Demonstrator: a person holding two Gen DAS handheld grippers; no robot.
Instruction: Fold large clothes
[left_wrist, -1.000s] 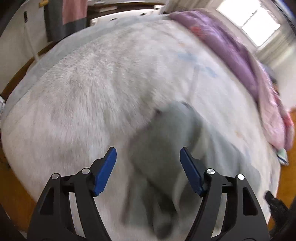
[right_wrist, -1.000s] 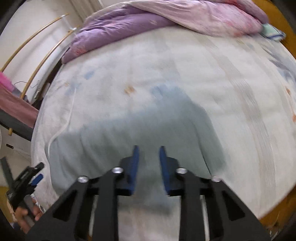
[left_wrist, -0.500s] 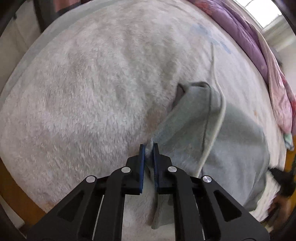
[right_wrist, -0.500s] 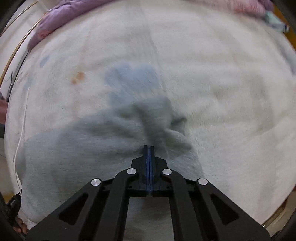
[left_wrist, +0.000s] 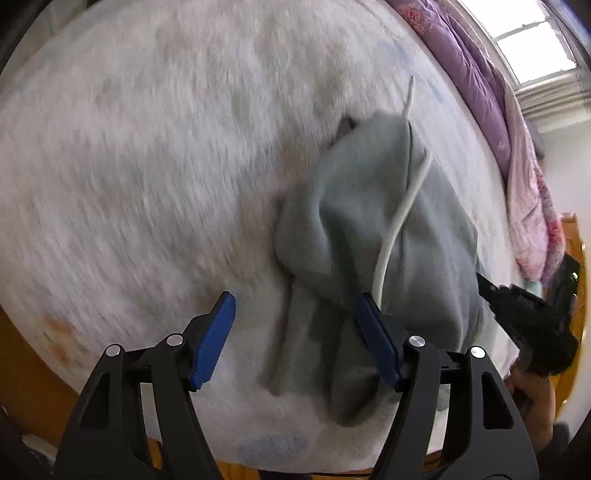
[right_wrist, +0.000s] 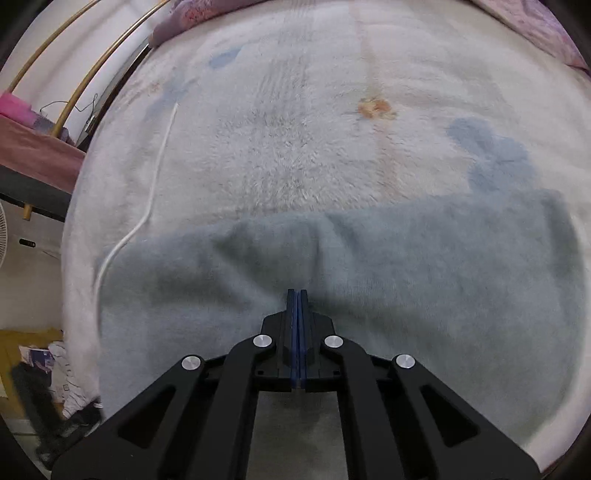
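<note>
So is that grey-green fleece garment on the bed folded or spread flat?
Partly folded: the grey-green fleece garment lies doubled over itself, bunched, with layered edges.

You have the garment (left_wrist: 369, 221) lying on the fleece blanket (left_wrist: 147, 166) that covers the bed, close to the bed's near edge. The cord (left_wrist: 400, 206) runs across the garment's top fold and off it onto the blanket toward the far edge. The bunched quilt (left_wrist: 491, 107) lies along the bed's far edge. Your left gripper (left_wrist: 295, 334) hangs over the garment's near end, one finger above the cloth and the other above bare blanket. Your right gripper (right_wrist: 297, 295) sits on the garment's middle.
</note>
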